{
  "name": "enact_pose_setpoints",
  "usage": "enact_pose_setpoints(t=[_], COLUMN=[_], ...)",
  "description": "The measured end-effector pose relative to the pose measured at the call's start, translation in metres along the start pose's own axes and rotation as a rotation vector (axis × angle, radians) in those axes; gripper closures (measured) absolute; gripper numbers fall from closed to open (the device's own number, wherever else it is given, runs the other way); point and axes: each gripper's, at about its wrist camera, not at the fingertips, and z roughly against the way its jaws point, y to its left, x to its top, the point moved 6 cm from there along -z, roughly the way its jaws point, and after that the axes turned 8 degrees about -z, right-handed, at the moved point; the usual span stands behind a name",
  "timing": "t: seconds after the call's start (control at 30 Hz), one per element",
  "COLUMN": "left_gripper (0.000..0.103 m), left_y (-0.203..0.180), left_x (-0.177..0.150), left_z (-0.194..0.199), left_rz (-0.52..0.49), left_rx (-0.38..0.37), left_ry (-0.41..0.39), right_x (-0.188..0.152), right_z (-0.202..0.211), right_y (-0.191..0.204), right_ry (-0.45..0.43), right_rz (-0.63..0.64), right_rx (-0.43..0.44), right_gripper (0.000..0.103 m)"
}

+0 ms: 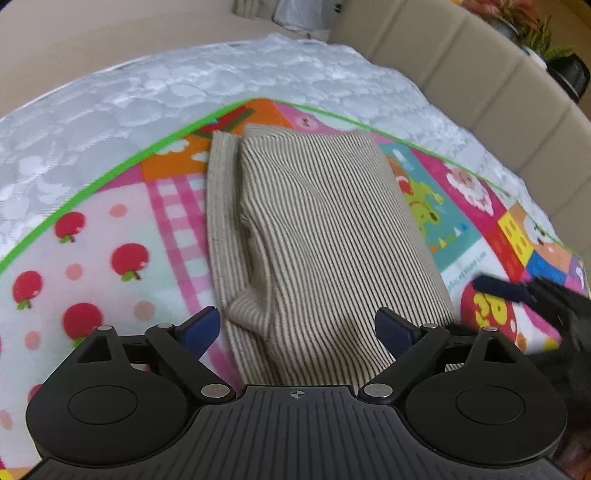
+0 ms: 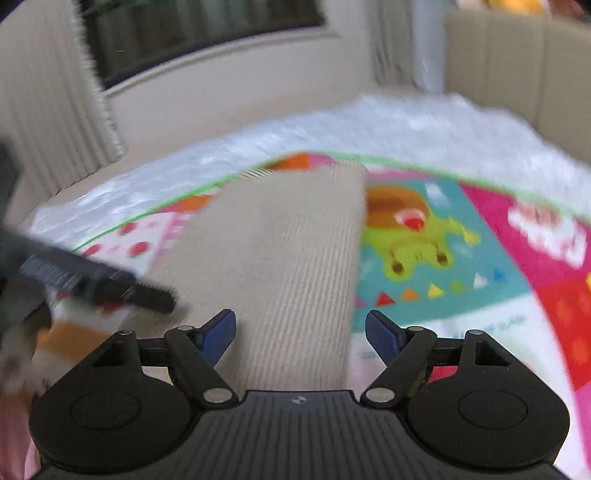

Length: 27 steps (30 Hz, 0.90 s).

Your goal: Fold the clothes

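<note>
A beige garment with thin dark stripes [image 1: 321,229] lies folded into a long rectangle on a colourful play mat [image 1: 110,240]. My left gripper [image 1: 299,325] hovers over the garment's near end with its jaws wide open; the cloth lies below them, not pinched. The right wrist view is blurred. It shows the same garment [image 2: 280,251] with its right edge running between the blue pads of my right gripper [image 2: 300,325], which is open and grips nothing. The right gripper's finger [image 1: 506,290] shows at the right edge of the left view. The left gripper's finger [image 2: 122,288] crosses the left of the right view.
The mat lies on a white quilted bed cover [image 1: 221,77]. A beige padded headboard [image 1: 480,66] stands at the far right, with plants [image 1: 535,29] behind it. A window with curtains [image 2: 184,37] is beyond the bed.
</note>
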Motion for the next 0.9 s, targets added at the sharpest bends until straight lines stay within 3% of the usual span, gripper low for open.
enact_pose_setpoints(t=[0.13, 0.33, 0.4, 0.5, 0.7, 0.9], left_gripper=[0.009, 0.009, 0.011, 0.015, 0.014, 0.015], left_y=[-0.006, -0.014, -0.019, -0.033, -0.038, -0.027], left_x=[-0.003, 0.002, 0.008, 0.019, 0.024, 0.023], left_z=[-0.017, -0.032, -0.037, -0.048, -0.055, -0.042], left_rz=[-0.036, -0.077, -0.094, -0.109, -0.136, -0.115], left_rx=[0.013, -0.017, -0.045, -0.117, -0.124, -0.081], left_ry=[0.048, 0.036, 0.017, -0.008, -0.012, -0.009], right_x=[-0.001, 0.003, 0.008, 0.013, 0.011, 0.008], right_z=[-0.025, -0.026, -0.021, -0.021, -0.015, -0.021], right_y=[0.0, 0.012, 0.006, -0.006, -0.004, -0.014], right_ry=[0.059, 0.057, 0.047, 0.025, 0.003, 0.009], right_rz=[-0.105, -0.088, -0.117, -0.129, -0.099, -0.136], right_rx=[0.078, 0.135, 0.135, 0.111, 0.077, 0.056], right_gripper=[0.026, 0.062, 0.068, 0.069, 0.066, 0.037])
